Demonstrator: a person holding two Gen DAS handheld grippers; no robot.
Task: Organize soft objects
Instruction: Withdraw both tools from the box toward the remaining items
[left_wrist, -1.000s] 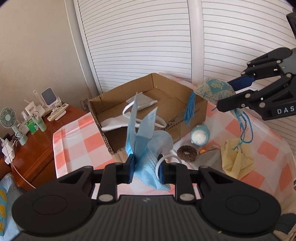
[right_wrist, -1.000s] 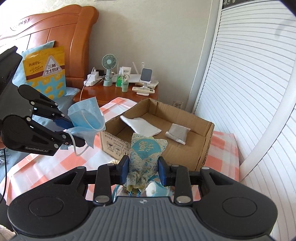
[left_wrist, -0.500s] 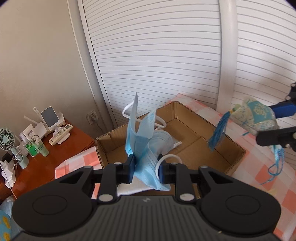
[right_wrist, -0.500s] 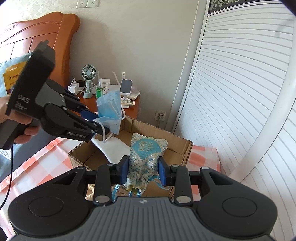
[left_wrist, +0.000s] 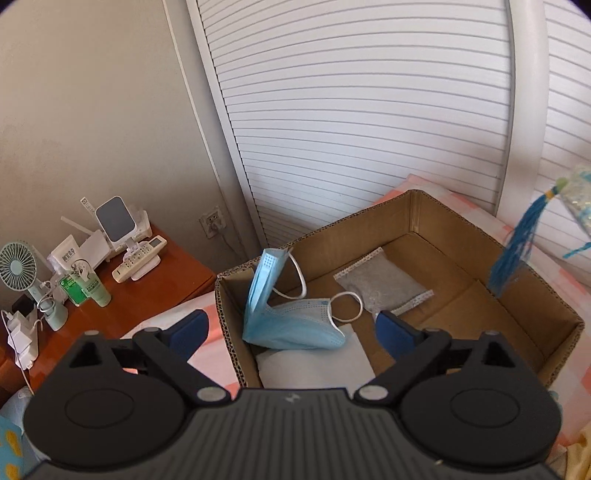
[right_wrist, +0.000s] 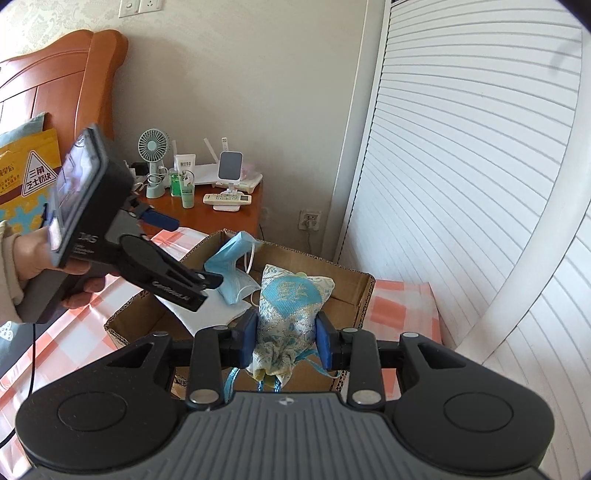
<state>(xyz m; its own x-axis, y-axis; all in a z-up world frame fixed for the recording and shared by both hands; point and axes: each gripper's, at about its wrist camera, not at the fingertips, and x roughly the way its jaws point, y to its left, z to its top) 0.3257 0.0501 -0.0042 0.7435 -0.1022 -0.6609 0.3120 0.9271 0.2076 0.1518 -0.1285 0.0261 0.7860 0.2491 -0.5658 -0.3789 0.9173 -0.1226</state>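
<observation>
My left gripper (left_wrist: 291, 330) is open and empty above the near left corner of the cardboard box (left_wrist: 517, 254). The blue face mask (left_wrist: 284, 317) lies inside the box on a white cloth (left_wrist: 314, 363), leaning on the left wall. A grey sachet (left_wrist: 384, 284) lies further back in the box. My right gripper (right_wrist: 285, 341) is shut on a blue patterned sachet (right_wrist: 291, 302) with a tassel (left_wrist: 517, 240), held above the box (right_wrist: 347, 295). The left gripper (right_wrist: 184, 254) and the mask (right_wrist: 232, 266) also show in the right wrist view.
The box stands on an orange-and-white checked cloth (right_wrist: 399, 299). A wooden nightstand (left_wrist: 147, 291) at left holds a fan (left_wrist: 18, 266), bottles, a remote and a charger. White slatted doors (left_wrist: 369, 110) stand behind the box. A wooden headboard (right_wrist: 74, 81) is at far left.
My left gripper has opened and let go of the blue mask, which now lies in the box. Both grippers have moved closer over the box.
</observation>
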